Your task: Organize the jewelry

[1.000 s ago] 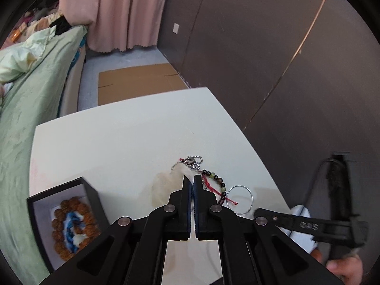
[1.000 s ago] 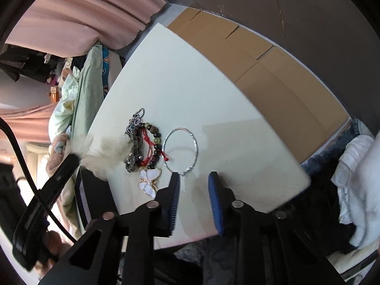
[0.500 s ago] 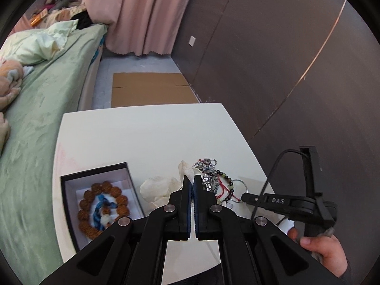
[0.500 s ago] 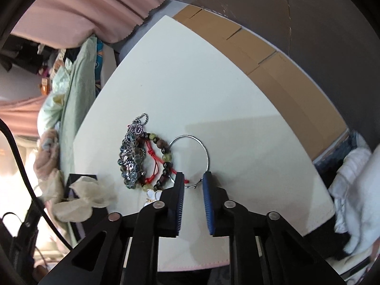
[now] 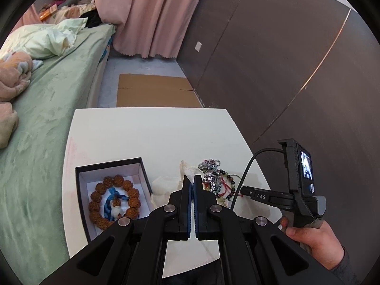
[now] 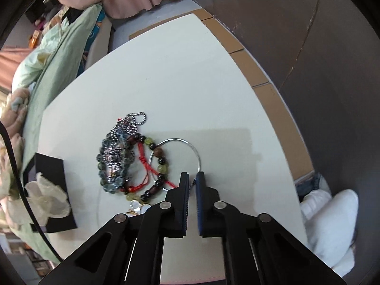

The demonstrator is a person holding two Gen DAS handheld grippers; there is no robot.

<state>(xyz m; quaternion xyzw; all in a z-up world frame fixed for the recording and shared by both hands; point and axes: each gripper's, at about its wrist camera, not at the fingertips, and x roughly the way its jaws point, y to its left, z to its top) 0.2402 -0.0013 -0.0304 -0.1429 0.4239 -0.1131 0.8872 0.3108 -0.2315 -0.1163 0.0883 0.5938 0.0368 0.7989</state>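
On the white table (image 6: 190, 76) lies a jewelry pile: a clear crystal bracelet (image 6: 114, 161), a dark-and-green bead bracelet with red cord (image 6: 161, 166), a ball chain (image 6: 140, 118) and a thin silver bangle (image 6: 180, 140). My right gripper (image 6: 192, 178) is shut on the bangle's near edge. My left gripper (image 5: 192, 178) is shut on a crumpled white pouch (image 5: 166, 185), held beside the open black box (image 5: 142, 168). Inside the box is a brown bead bracelet (image 5: 133, 192) with a blue tassel.
A bed with a green sheet (image 5: 35, 130) runs along the table's left side. Flat cardboard (image 5: 154, 92) lies on the floor beyond the table, by a dark wall (image 5: 285, 71). White cloth (image 6: 332, 213) sits past the right edge. A hand (image 5: 313, 237) holds the right gripper's handle.
The right gripper moved up to the silver bangle and its jaws closed on the near edge. The left gripper drew back with the white pouch, bringing the black box fully into its view.
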